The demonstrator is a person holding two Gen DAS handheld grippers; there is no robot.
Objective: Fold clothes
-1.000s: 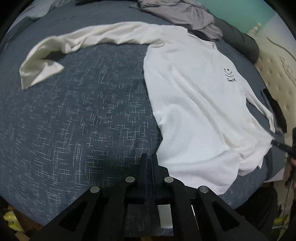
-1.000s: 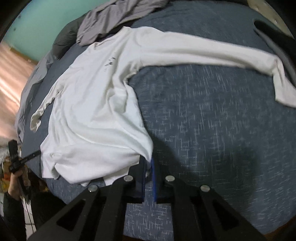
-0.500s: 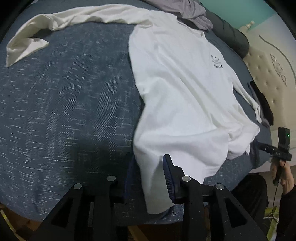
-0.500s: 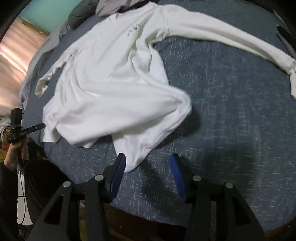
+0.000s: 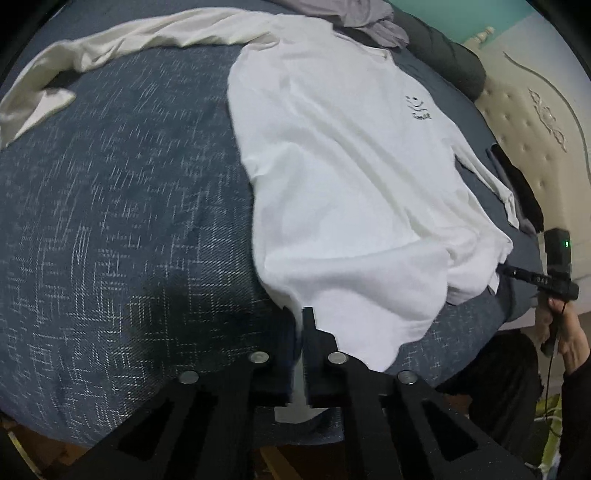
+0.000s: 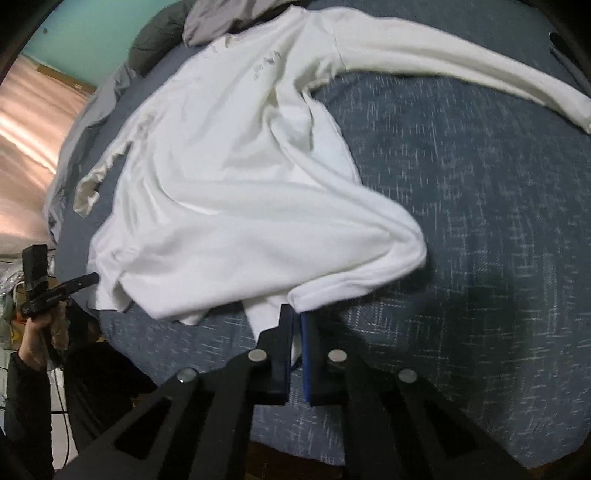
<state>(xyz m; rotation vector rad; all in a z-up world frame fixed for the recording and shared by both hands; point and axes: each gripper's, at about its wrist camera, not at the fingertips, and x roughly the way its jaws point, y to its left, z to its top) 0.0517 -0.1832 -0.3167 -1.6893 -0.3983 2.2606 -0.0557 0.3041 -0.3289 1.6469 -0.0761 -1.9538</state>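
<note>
A white long-sleeved shirt [image 5: 343,173] with a small black chest print lies face up on a dark blue bed cover [image 5: 110,221]. One sleeve [image 5: 122,40] stretches out to the far left in the left wrist view. My left gripper [image 5: 298,314] is shut on the shirt's hem at its near edge. In the right wrist view the shirt [image 6: 229,177] has its near hem corner lifted and bunched. My right gripper [image 6: 297,314] is shut on that hem. The outstretched sleeve [image 6: 461,62] runs to the far right there.
A grey garment [image 5: 354,14] and a dark pillow [image 5: 443,55] lie at the head of the bed. A tufted cream headboard [image 5: 535,122] stands to the right. A person's hand with a black device [image 6: 40,291] is beside the bed edge.
Both grippers were open around the shirt's hem half a second ago and have closed on it. The hem near the right gripper has bunched up.
</note>
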